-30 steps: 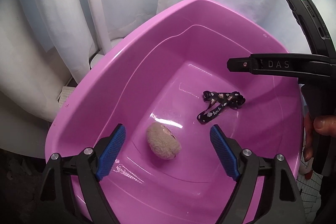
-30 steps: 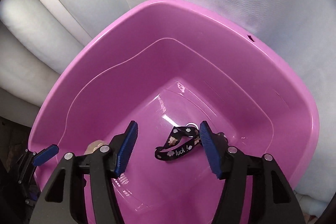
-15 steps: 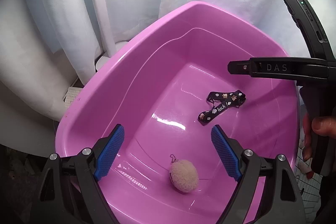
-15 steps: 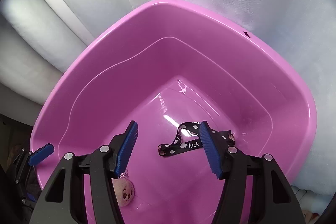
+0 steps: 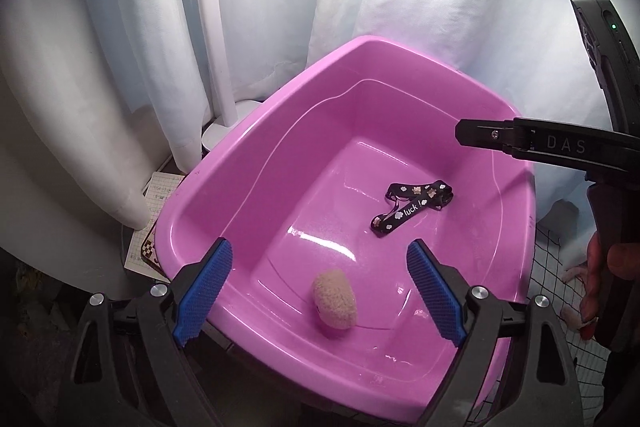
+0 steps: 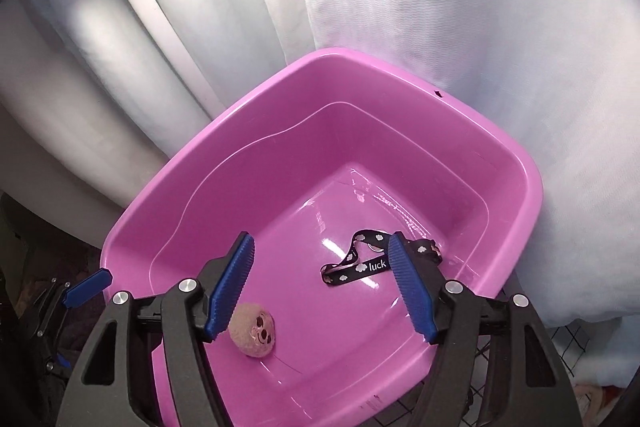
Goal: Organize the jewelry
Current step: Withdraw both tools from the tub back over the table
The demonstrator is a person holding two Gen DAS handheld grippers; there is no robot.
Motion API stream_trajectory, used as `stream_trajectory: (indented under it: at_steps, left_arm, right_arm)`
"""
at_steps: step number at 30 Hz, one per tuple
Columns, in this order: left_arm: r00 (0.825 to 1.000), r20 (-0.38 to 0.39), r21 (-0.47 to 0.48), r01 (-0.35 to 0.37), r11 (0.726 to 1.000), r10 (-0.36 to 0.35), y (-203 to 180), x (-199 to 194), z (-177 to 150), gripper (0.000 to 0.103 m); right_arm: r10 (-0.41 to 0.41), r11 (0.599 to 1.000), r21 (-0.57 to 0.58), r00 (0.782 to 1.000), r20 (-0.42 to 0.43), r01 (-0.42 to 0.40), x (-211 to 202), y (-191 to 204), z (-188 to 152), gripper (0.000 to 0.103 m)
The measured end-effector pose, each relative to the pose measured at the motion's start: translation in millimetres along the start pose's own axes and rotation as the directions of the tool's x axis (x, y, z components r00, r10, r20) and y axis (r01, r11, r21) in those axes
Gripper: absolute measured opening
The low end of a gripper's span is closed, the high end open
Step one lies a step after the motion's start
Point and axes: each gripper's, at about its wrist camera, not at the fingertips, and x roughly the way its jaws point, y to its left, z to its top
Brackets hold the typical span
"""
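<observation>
Plainly, the left gripper (image 5: 316, 291) and right gripper (image 6: 320, 287) hang above the glossy pink plastic tub (image 5: 248, 163), jaws opening, nothing between them. The fuzzy beige pom-pom charm (image 5: 334, 299) might roll; the black printed "luck" strap (image 5: 414, 207) lies well right. Only the right wrist view shows the charm's face.

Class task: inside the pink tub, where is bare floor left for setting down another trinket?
The pink tub floor is bare along the far wall, behind the black strap. The fuzzy ball takes the near edge; the floor between ball and strap is also free.
</observation>
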Motion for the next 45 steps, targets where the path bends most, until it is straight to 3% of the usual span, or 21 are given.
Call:
stream_trajectory:
  at_steps: [10, 19, 24, 28, 32, 38, 45]
  left_arm:
    - [0.995, 0.098, 0.019, -0.010, 1.000, 0.009, -17, -52, -27, 0.094]
    - [0.992, 0.120, 0.107, 0.027, 0.994, -0.040, -77, -81, -74, 0.096]
    - [0.991, 0.081, 0.144, 0.092, 0.985, -0.104, -115, -87, -114, 0.096]
    - [0.991, 0.038, 0.181, 0.120, 0.976, -0.129, -148, -87, -150, 0.096]
    - [0.989, -0.002, 0.220, 0.142, 0.965, -0.146, -177, -86, -186, 0.096]
    - [0.983, -0.049, 0.301, 0.184, 0.936, -0.178, -216, -83, -224, 0.096]
    - [0.957, -0.125, 0.345, 0.291, 0.892, -0.264, -250, -61, -245, 0.096]
  right_arm:
    - [-0.020, 0.998, 0.063, 0.991, 0.130, 0.012, -71, -15, -76, 0.073]
    - [-0.134, 0.975, 0.204, 0.970, 0.203, 0.092, -143, -63, -208, 0.075]
    - [-0.243, 0.925, 0.337, 0.955, 0.172, 0.175, -188, -107, -306, 0.075]
    - [-0.361, 0.873, 0.413, 0.914, 0.186, 0.260, -227, -139, -387, 0.075]
    - [-0.419, 0.827, 0.471, 0.895, 0.154, 0.307, -249, -164, -453, 0.075]
    - [-0.461, 0.758, 0.569, 0.879, 0.120, 0.320, -270, -180, -510, 0.075]
    - [-0.515, 0.689, 0.632, 0.853, 0.084, 0.355, -273, -188, -533, 0.075]
